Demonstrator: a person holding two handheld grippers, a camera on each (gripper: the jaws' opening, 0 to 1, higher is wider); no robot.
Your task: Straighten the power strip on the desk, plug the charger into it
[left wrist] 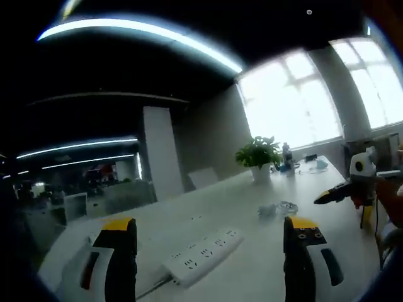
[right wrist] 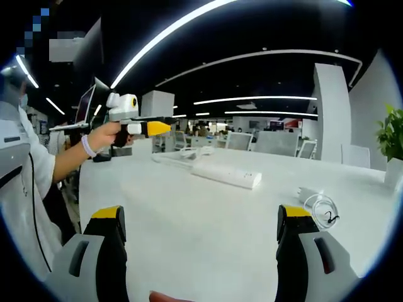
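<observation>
A white power strip [left wrist: 203,254] lies slantwise on the white desk [left wrist: 252,277], between my left gripper's [left wrist: 210,224] open jaws and a little beyond them, its cord running off toward the lower left. The white charger with its coiled cable [left wrist: 278,209] rests farther off to the right. My right gripper [left wrist: 343,191] reaches in from the right edge, above the desk. In the right gripper view the power strip [right wrist: 227,175] lies across the desk middle and the charger [right wrist: 318,205] sits at right. The right gripper [right wrist: 200,212] is open and holds nothing. A hand holds the left gripper [right wrist: 150,128] above the desk's left end.
A potted plant [left wrist: 258,154] and small items stand at the desk's far end by bright windows. The person [right wrist: 22,170] stands at the left of the right gripper view. Chairs [right wrist: 239,139] and a pillar [right wrist: 330,113] lie beyond the desk [right wrist: 189,239].
</observation>
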